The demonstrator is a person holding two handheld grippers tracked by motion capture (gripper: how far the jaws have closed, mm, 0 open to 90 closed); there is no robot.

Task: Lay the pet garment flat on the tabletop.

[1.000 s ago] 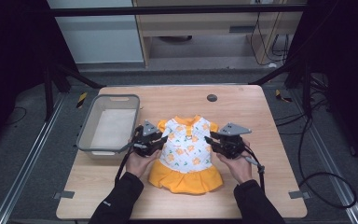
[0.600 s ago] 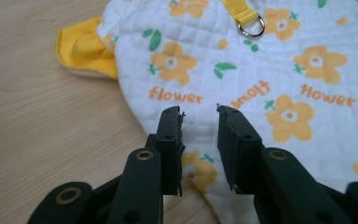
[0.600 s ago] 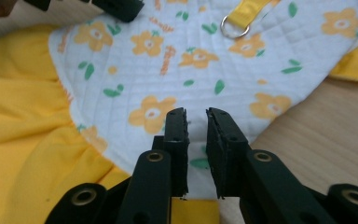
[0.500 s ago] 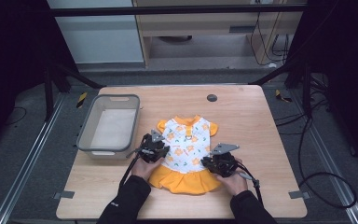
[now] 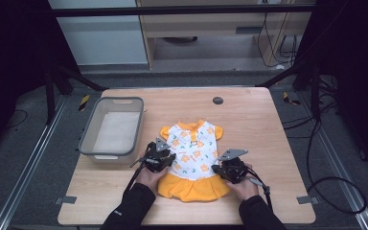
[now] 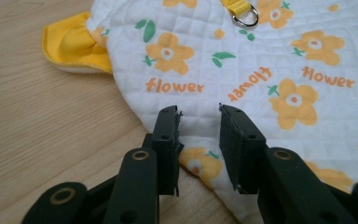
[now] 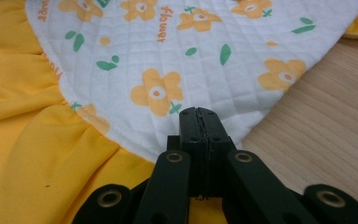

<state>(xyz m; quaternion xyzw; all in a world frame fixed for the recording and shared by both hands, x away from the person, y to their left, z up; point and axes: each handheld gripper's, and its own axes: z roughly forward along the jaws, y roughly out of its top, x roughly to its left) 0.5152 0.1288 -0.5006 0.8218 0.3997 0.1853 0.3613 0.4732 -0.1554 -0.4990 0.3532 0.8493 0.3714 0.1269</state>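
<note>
Both grippers at the flowered dress (image 5: pixel 191 158) on the tabletop (image 5: pixel 268 143).
Left gripper (image 6: pixel 198 114) fingers have just spread slightly, straddling the white hem edge; right gripper (image 7: pixel 199 112) fingers have just pressed together over the fabric.

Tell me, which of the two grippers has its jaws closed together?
The right gripper: its jaws meet above the dress. The left gripper shows a gap.

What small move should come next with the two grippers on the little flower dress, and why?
Probably close the left gripper on the dress. Its fingers stand apart over the white quilted edge, while the right gripper has just been closing and now looks shut at the opposite edge, though pinched cloth is not clearly visible.
</note>
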